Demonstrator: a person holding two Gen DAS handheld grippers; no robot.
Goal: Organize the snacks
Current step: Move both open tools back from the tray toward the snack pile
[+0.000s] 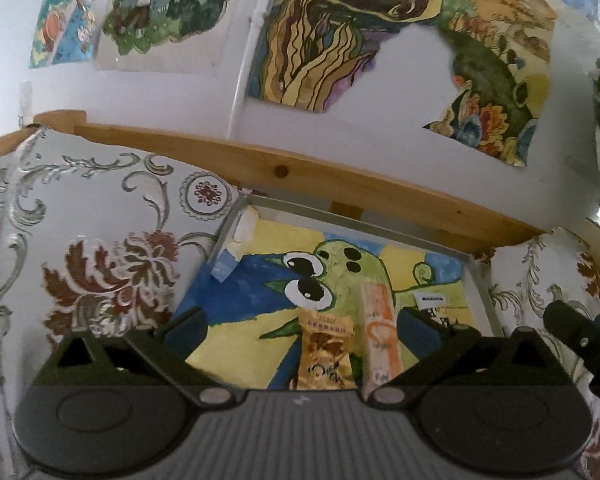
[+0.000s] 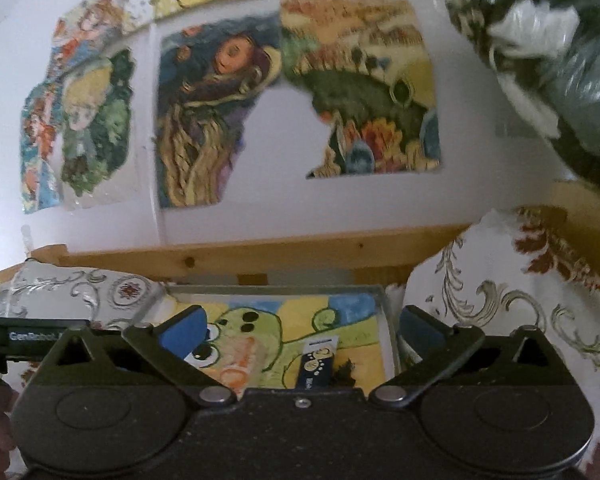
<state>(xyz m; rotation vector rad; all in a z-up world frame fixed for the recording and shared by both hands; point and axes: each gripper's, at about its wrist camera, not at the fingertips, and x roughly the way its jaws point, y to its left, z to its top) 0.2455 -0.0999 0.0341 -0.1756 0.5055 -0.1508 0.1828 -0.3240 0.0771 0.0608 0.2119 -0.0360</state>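
A shallow grey-rimmed tray (image 1: 340,216) with a painted green cartoon creature on its floor lies ahead in both views. In it are a gold snack packet (image 1: 326,354), an orange-and-white stick packet (image 1: 380,332) and a dark blue packet (image 1: 436,308). My left gripper (image 1: 300,320) is open above the tray's near side; the gold and orange packets show between its fingers, untouched. My right gripper (image 2: 300,320) is also open and holds nothing. The blue packet (image 2: 318,364) and the orange stick packet (image 2: 236,360) lie below it. The tray's right rim (image 2: 389,320) is close to its right finger.
Floral cushions flank the tray on the left (image 1: 100,240) and right (image 2: 500,300). A wooden rail (image 1: 300,172) runs behind it, under a white wall with paintings (image 1: 340,40). A dark plastic bag (image 2: 560,60) hangs at upper right. Each gripper shows at the edge of the other's view.
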